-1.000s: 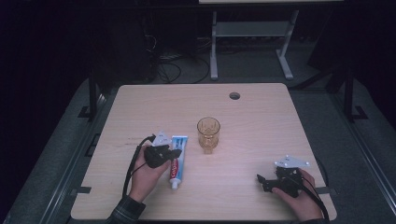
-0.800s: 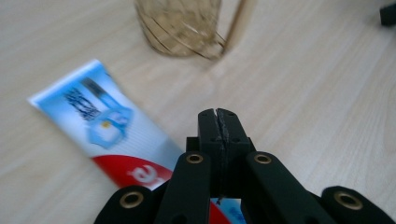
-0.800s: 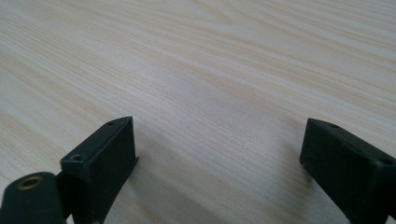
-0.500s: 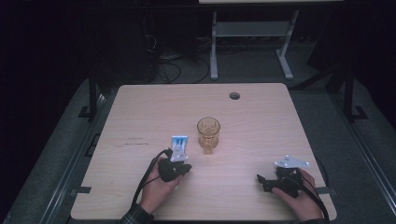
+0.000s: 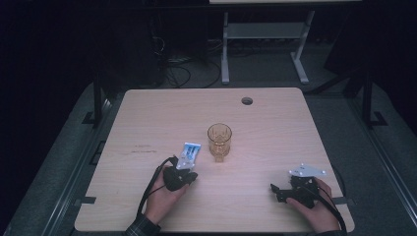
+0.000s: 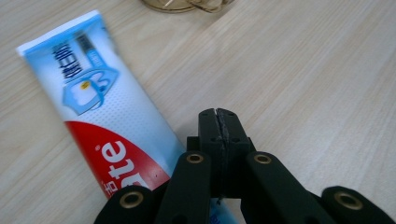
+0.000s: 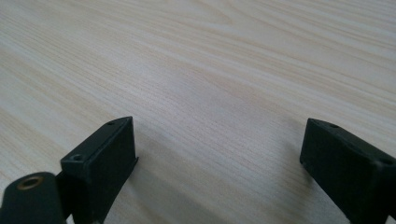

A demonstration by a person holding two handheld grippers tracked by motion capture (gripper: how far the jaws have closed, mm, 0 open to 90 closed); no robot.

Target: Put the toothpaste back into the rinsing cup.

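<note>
Toothpaste tube [image 6: 95, 116] flat on pale wooden table [image 5: 147, 118]

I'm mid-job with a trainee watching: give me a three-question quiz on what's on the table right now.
1. True or false: the left tool has its jaws pressed together with nothing between them.
2. What lies flat on the table beside the left tool?
3. The amber glass stands: A) in front of the right tool; B) just beyond the toothpaste tube, near the table's middle; C) at the far edge by the round hole.

Key: 1 true. 2 the toothpaste tube, its flat crimped end pointing away from the person. 3 B.
</note>
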